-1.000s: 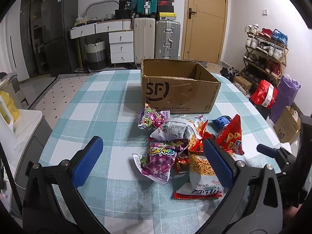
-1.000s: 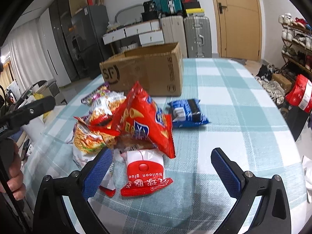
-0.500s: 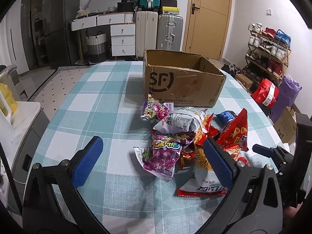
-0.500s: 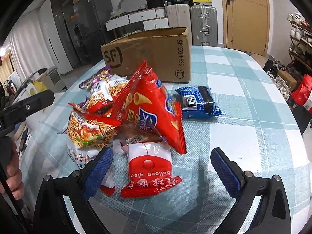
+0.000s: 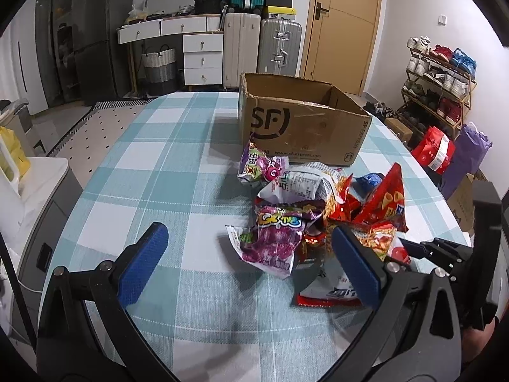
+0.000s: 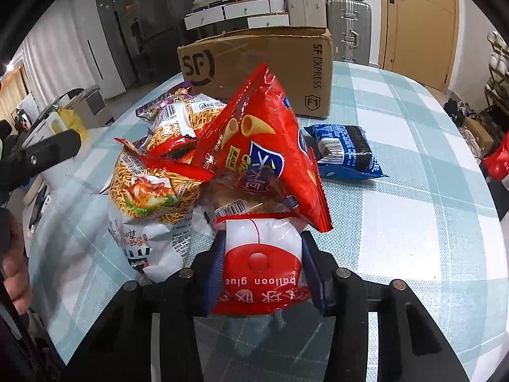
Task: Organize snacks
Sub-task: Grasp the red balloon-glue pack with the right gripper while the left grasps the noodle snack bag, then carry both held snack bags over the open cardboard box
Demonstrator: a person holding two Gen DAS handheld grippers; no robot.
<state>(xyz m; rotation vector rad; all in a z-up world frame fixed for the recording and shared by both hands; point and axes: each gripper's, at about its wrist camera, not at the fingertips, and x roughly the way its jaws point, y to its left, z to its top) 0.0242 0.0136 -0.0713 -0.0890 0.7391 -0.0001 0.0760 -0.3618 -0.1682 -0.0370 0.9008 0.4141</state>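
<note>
Right fingers [image 6: 261, 270] grip the red-and-white packet [image 6: 261, 254] at the near edge of the snack pile.
They have just closed, pads pressing both its sides. Beyond them a red chip bag [image 6: 267, 146] leans, then the cardboard box [image 6: 254, 63]. Left fingers [image 5: 251, 261] stand wide over the desk [image 5: 159, 175], a purple candy bag [image 5: 276, 238] between them, untouched.

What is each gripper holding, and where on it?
Right gripper: red-and-white "balloon glue" packet, fingers squeezing its two side edges near the nearer end. Left gripper: open, nothing.

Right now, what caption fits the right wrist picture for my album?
Right gripper shut on the red-and-white balloon glue packet at the snack pile's edge, cardboard box waiting behind.
</note>
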